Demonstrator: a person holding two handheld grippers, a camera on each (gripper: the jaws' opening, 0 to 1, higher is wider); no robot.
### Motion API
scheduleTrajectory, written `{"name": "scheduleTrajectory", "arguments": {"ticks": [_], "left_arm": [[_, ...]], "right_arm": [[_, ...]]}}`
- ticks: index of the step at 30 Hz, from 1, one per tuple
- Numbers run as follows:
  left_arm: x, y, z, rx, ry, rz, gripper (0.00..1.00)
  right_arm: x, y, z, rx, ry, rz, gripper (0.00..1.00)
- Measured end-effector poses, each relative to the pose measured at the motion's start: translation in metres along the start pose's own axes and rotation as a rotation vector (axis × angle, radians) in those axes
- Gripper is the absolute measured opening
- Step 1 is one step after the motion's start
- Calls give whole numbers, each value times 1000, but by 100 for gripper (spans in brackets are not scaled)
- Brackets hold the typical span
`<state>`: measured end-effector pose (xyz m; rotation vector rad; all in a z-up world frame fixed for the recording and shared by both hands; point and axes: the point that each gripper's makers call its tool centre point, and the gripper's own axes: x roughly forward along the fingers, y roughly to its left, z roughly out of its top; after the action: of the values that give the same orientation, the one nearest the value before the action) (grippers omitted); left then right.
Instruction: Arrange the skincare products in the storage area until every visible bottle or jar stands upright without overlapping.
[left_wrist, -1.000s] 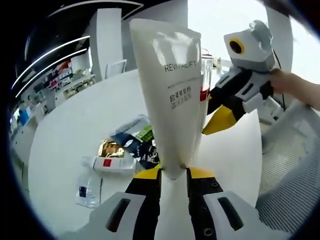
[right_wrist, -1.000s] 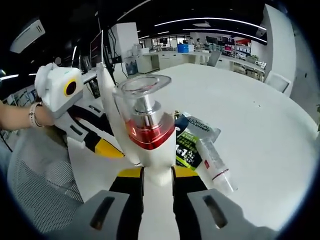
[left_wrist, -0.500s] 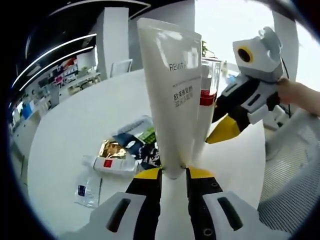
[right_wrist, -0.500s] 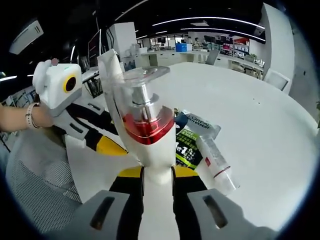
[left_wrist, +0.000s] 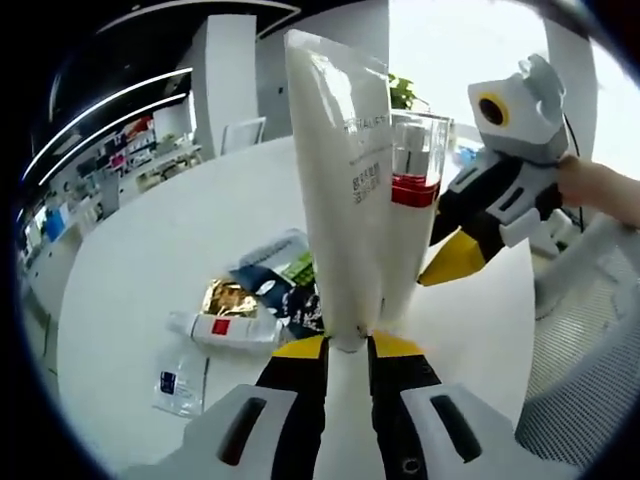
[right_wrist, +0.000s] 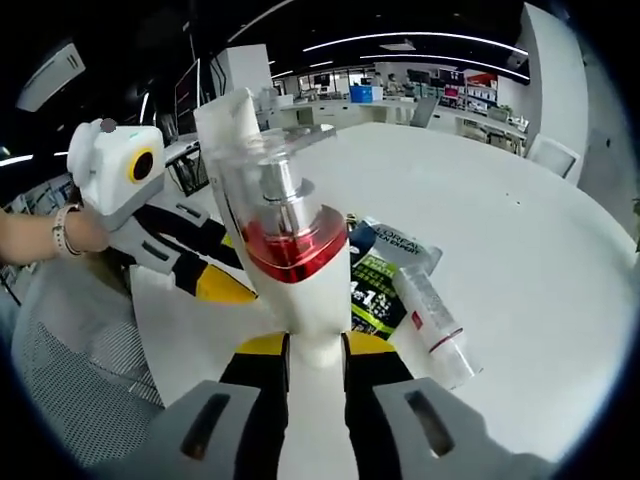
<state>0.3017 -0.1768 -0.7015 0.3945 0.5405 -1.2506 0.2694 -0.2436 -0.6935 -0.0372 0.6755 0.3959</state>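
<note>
My left gripper (left_wrist: 346, 345) is shut on a tall white Revitalift tube (left_wrist: 340, 180), held upright, cap down between the yellow-tipped jaws. My right gripper (right_wrist: 315, 348) is shut on a white pump bottle (right_wrist: 285, 250) with a red collar and a clear cap. In the left gripper view that pump bottle (left_wrist: 413, 190) stands just right of the tube, with the right gripper (left_wrist: 470, 240) behind it. The tube's edge (right_wrist: 225, 125) rises behind the pump bottle in the right gripper view, beside the left gripper (right_wrist: 215, 280). On the white table lie a small white tube (left_wrist: 225, 327), also (right_wrist: 430, 325), and dark sachets (right_wrist: 385, 275).
A gold foil sachet (left_wrist: 222, 297) and a clear packet (left_wrist: 178, 380) lie on the round white table (left_wrist: 130, 270). A mesh chair (left_wrist: 585, 330) stands at the table's edge. A person's hand (left_wrist: 600, 190) and wrist (right_wrist: 60, 232) hold the grippers. Office desks fill the background.
The two held products have come closer together: the pump bottle now stands right beside the tube, and the tube has turned more edge-on in the left gripper view.
</note>
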Motion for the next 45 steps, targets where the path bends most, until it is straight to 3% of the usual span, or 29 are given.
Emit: {"name": "scheduleTrajectory", "arguments": {"ticks": [10, 16, 23, 28, 33, 38, 45], "left_arm": [[-3, 7, -4, 20, 22, 20, 3], [-2, 4, -6, 17, 25, 8, 6], [-19, -2, 4, -51, -23, -3, 9], [-32, -11, 7, -93, -42, -12, 15], [-47, -10, 10, -125, -72, 22, 26], [-62, -15, 13, -76, -70, 44, 35], [-85, -23, 24, -104, -101, 27, 54]], "right_arm": [[5, -1, -3, -16, 13, -8, 21], [5, -2, -3, -10, 10, -14, 20], [-9, 0, 5, 9, -14, -17, 27], [-18, 10, 7, -5, -22, -16, 36], [-32, 20, 11, -14, -42, -16, 43], [-43, 26, 17, -33, -63, -31, 59], [-62, 33, 26, -59, -95, -56, 71]]}}
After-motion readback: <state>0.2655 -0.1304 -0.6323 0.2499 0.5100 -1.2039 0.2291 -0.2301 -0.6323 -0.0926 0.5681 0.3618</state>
